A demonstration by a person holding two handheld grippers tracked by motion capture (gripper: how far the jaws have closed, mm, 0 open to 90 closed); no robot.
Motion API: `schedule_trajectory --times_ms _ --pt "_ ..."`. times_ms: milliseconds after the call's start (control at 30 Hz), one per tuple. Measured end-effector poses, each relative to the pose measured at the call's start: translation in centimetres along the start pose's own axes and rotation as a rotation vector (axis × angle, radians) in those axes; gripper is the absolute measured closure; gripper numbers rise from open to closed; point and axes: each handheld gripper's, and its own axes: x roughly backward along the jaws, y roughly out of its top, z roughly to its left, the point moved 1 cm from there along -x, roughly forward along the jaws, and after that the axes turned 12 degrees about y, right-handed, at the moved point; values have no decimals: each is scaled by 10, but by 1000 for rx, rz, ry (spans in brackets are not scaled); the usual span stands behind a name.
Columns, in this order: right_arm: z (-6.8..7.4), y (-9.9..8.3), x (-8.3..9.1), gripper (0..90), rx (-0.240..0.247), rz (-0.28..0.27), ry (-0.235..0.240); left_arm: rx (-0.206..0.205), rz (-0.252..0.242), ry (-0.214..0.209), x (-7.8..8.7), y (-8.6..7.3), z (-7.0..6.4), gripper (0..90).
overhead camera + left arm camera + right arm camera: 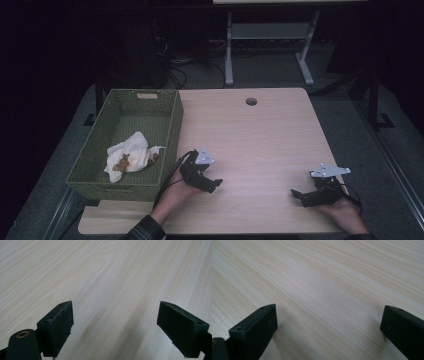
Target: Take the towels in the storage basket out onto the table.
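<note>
In the high view, a person sits at the bottom of the frame with a tool in each hand. The left tool [212,184] is in the lower middle of the frame, close to the green basket [170,131]. The right tool [300,196] is in the lower right of the frame. The two tools are well apart, with bare wood between them. Both sit low over the light wooden counter [260,135].

The left tool is open. In the left gripper view its two black jaws stand far apart at the bottom of the frame, and there is nothing between them but wood. The left tool [115,322] points out over the bare counter [105,272].

The right tool is open too. In the right gripper view its two black jaws sit at the lower left and lower right corners, wide apart, with nothing held. The right tool [329,325] also looks over the bare counter [324,275].

The green basket stands at the left side of the frame in the high view, on the left edge of the counter. Inside it lies a crumpled white cloth [131,154] with some small brown bits on it. The cloth is in the near part of the basket, close to its right wall. It is near the left tool, but the basket wall is between them.

A small round hole [251,101] is in the counter near its far edge.
</note>
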Motion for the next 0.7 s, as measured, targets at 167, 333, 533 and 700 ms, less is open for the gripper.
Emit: schedule_trajectory --times_ms 167,333,533,700 --pt "0 0 0 7 1 0 1 5 -2 -2 2 2 0 131" --pt "0 0 0 7 0 0 1 7 0 -6 6 6 1 132" --pt "0 0 0 7 1 0 1 12 -2 -8 10 10 3 132" --pt "0 0 0 7 1 0 1 12 5 -12 12 12 4 131"
